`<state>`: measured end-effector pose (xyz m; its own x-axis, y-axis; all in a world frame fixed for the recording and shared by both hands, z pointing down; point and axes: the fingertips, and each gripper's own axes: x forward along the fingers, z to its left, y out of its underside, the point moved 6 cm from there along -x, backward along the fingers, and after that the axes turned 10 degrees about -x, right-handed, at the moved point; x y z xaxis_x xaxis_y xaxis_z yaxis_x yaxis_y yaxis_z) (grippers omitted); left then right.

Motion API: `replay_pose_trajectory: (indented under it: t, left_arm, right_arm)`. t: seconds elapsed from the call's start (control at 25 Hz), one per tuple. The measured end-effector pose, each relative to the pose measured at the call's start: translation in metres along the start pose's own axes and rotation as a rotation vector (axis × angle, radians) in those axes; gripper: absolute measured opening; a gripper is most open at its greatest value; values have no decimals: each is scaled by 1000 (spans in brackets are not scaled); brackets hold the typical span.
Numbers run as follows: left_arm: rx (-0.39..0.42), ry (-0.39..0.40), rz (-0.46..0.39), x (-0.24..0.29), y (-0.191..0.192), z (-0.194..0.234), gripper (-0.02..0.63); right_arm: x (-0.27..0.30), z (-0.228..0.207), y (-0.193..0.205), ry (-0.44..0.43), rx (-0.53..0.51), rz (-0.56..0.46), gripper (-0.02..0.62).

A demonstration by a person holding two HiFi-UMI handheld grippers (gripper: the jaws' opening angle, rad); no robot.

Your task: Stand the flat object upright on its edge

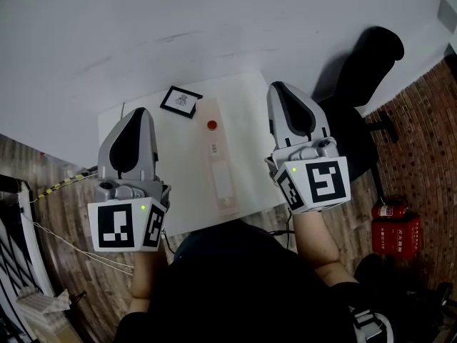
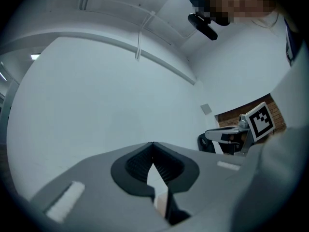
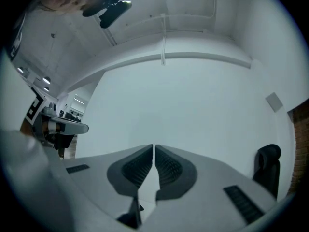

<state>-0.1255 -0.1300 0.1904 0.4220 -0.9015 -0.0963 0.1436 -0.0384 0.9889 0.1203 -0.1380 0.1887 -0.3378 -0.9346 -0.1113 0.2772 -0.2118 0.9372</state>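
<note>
While left hand-held gripper (image 1: 140,113) and right hand-held gripper (image 1: 278,88) hover closed and empty above the desk (image 1: 246,109) — clear strip (image 1: 223,181) lies flat; black-framed card (image 1: 181,101), far edge — flat or upright unclear.

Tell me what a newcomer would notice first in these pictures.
The left gripper and the right gripper, both shut and empty, fill the head view at either side of a small white table. Between them lies a long pale flat object with a red dot, near a black-framed card.
</note>
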Motion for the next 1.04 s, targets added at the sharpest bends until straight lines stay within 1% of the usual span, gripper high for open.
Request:
replay_pose_trajectory:
  t: [0.28,1.04]
  left_arm:
    - [16,-7,13,0,1,3,11]
    - [17,-27,29,0,14,-9,11]
  right_arm:
    - [0,3,0,12,-18,5,12]
    - [-9,-10,15,23,3,18,11]
